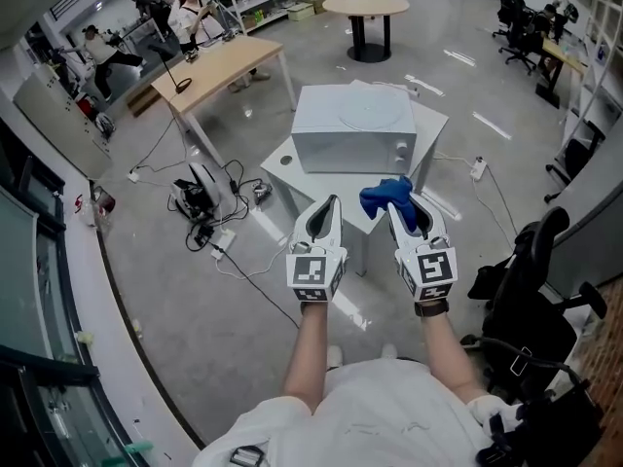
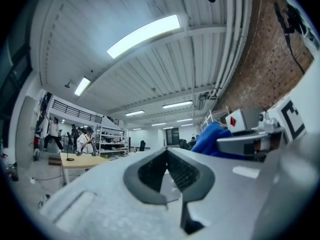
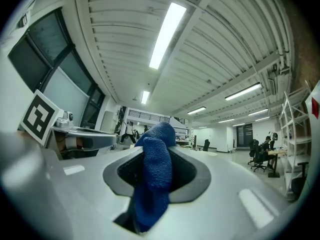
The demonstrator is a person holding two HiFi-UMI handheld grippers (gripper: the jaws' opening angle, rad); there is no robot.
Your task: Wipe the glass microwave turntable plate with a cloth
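Note:
A white microwave (image 1: 355,127) stands on a low white table (image 1: 280,166) ahead of me. On its top lies a faint round disc (image 1: 368,115), which looks like the glass turntable plate. Both grippers are held up in the air short of the table, tilted upward. My right gripper (image 1: 400,205) is shut on a blue cloth (image 1: 387,194), which bunches out of the jaws (image 3: 155,169). My left gripper (image 1: 329,203) is shut with nothing in it, and its jaws meet in the left gripper view (image 2: 167,156). The blue cloth (image 2: 212,136) also shows at that view's right.
A wooden desk (image 1: 219,66) stands at the back left, with people beyond it. A round table (image 1: 365,6) is at the back. Cables and a power strip (image 1: 222,243) lie on the floor left of the white table. A black office chair (image 1: 531,300) is close on my right.

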